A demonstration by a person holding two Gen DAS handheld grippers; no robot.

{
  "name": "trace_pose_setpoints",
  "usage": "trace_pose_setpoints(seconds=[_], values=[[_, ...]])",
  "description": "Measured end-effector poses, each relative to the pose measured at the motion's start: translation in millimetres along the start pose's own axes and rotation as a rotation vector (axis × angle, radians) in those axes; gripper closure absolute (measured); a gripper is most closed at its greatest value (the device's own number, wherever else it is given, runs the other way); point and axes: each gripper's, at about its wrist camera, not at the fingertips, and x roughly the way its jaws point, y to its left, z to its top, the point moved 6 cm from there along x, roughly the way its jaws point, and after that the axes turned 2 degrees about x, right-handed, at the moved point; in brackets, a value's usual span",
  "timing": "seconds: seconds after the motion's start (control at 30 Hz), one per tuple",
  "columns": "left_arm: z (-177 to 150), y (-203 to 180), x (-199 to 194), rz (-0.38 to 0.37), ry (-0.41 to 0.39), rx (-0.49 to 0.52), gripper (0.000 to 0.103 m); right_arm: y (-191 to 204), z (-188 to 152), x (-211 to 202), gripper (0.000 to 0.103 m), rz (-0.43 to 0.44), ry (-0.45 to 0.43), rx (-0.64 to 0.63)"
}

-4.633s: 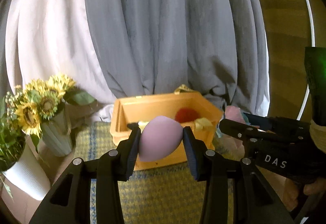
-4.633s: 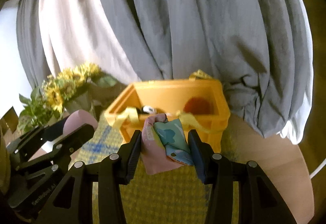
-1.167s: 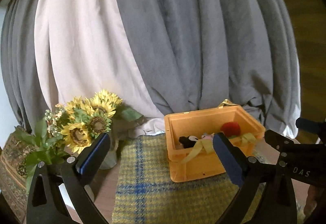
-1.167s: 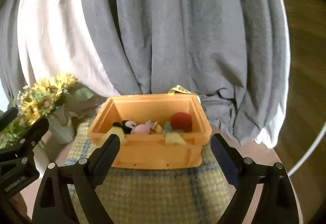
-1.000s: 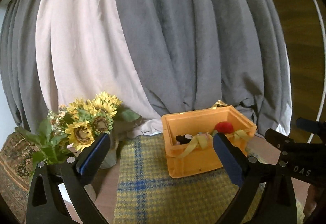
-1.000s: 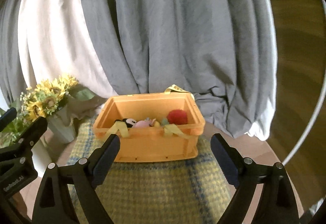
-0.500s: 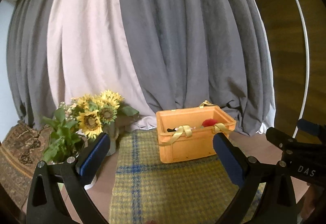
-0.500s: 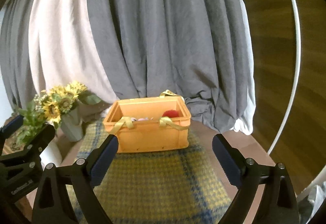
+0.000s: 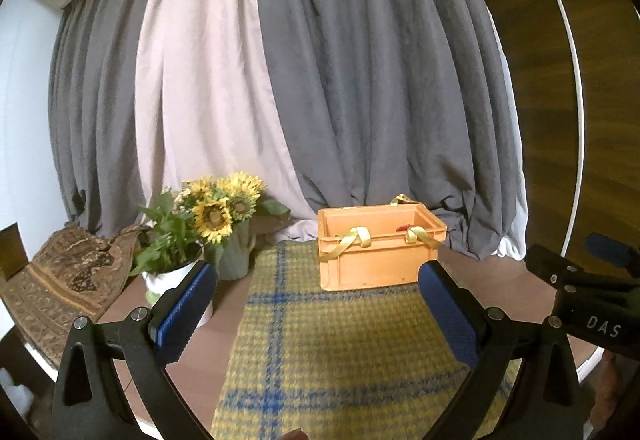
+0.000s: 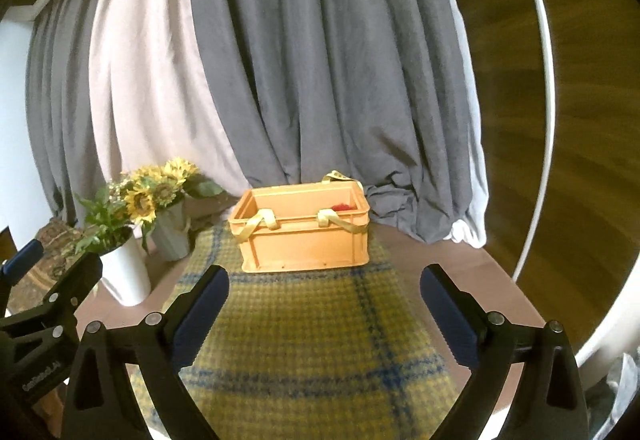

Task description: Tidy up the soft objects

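Observation:
An orange plastic crate (image 9: 380, 258) with yellow ribbon handles stands at the far end of a yellow and blue plaid mat (image 9: 340, 352); it also shows in the right wrist view (image 10: 304, 236). A red soft thing (image 10: 342, 207) peeks over its rim; the other contents are hidden by the crate wall. My left gripper (image 9: 318, 310) is open and empty, well back from the crate. My right gripper (image 10: 324, 310) is open and empty, also back from the crate over the mat (image 10: 304, 340).
Sunflowers in a grey vase (image 9: 224, 216) and a white pot of greenery (image 9: 176, 276) stand left of the mat. A patterned brown cloth (image 9: 60, 280) lies far left. Grey and white curtains (image 9: 320, 100) hang behind. The round table's edge (image 10: 544, 120) curves at the right.
Both grippers let go of their soft things into the crate, opened wide, and have pulled back and up from the crate, which now looks smaller and farther.

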Motion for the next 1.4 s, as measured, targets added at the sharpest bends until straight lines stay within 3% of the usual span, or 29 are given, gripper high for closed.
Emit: trace_pose_setpoints(seconds=[0.6, 1.4], values=[[-2.6, -12.9, -80.1, -0.011, -0.050, 0.004, 0.000, -23.2, -13.9, -73.8, 0.005, 0.001, -0.028, -0.005], [-0.2, -13.3, -100.0, 0.001, -0.072, 0.005, 0.000, -17.8, -16.7, -98.5, 0.005, 0.005, -0.055, -0.007]])
